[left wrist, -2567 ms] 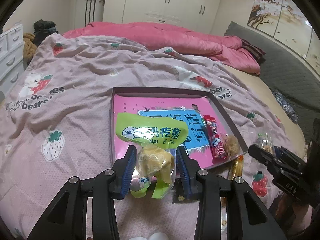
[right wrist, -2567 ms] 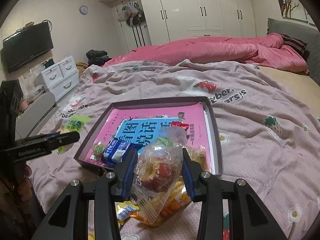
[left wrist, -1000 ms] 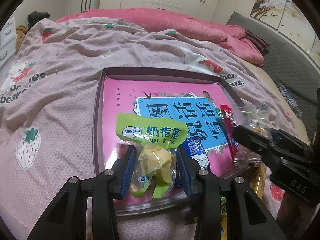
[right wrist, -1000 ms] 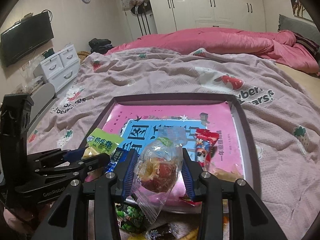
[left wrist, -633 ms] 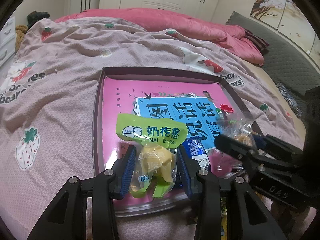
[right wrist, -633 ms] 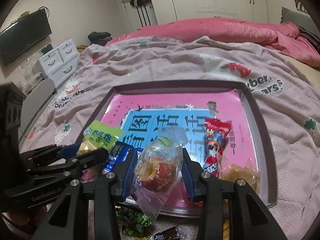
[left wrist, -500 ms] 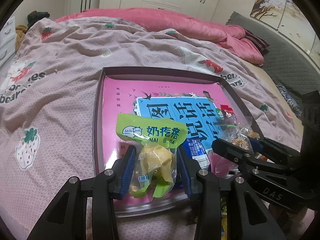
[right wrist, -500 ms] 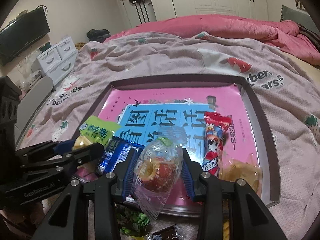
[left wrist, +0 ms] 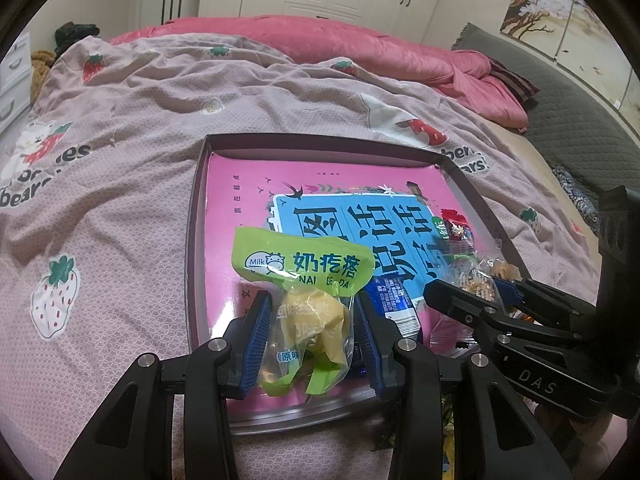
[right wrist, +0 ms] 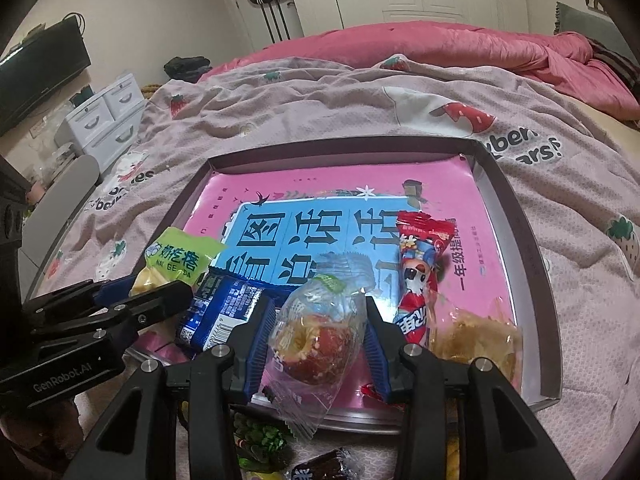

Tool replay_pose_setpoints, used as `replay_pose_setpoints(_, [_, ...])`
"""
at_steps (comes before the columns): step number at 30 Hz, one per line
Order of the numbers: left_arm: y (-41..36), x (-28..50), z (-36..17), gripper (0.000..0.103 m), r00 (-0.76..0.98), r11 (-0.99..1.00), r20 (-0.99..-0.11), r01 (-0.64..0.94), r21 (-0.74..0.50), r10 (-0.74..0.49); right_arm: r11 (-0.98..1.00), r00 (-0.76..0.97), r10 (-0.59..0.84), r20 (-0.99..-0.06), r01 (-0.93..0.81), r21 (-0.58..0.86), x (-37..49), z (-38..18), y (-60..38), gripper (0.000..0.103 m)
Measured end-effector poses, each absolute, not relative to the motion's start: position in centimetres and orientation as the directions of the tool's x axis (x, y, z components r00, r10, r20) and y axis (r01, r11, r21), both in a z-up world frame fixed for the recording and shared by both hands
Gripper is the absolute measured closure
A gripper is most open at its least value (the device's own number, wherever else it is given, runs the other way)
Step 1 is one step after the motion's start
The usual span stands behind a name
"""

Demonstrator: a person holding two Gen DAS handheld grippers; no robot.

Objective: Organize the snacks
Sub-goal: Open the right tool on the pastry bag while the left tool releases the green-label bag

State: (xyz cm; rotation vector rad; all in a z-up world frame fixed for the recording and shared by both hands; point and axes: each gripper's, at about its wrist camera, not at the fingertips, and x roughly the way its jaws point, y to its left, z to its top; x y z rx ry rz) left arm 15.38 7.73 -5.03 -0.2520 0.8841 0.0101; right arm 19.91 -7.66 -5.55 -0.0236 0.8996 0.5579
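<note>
Two grippers are hovering side by side over the near edge of a tray (left wrist: 195,248) (right wrist: 532,256) that is lying on a bed (left wrist: 120,168) (right wrist: 328,104). The left gripper (left wrist: 310,336) (right wrist: 136,296) is holding its jaws closed on a green bag (left wrist: 304,280) (right wrist: 178,258) with yellow pieces inside, above the tray's near left part. The right gripper (right wrist: 316,332) (left wrist: 476,288) is pinching a clear bag (right wrist: 316,320) (left wrist: 468,268) holding a red-and-yellow treat, just to the right of the left one.

Inside the tray, a pink book (left wrist: 340,184) (right wrist: 360,184) is covering the floor. On it, a blue packet (left wrist: 394,300) (right wrist: 224,304) is lying between the two grippers, a red stick (right wrist: 418,276) is lying to the right of the clear bag, and a bag of yellow crisps (right wrist: 476,332) is sitting at the near right corner. Just outside the near rim, on the bedspread, a green packet (right wrist: 260,440) and a dark bar (right wrist: 324,468) are lying below the right gripper. A pink duvet (left wrist: 340,44) (right wrist: 440,48) is bunched at the far side of the bed.
</note>
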Motion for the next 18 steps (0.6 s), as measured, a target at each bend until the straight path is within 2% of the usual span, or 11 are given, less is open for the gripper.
replay_pose_setpoints(18, [7.84, 15.28, -5.02, 0.057, 0.637, 0.97, -0.765, -0.115, -0.214, -0.094, 0.862, 0.498, 0.446, -0.743, -0.462, 0.208, 19.68, -5.05, -7.98, 0.056])
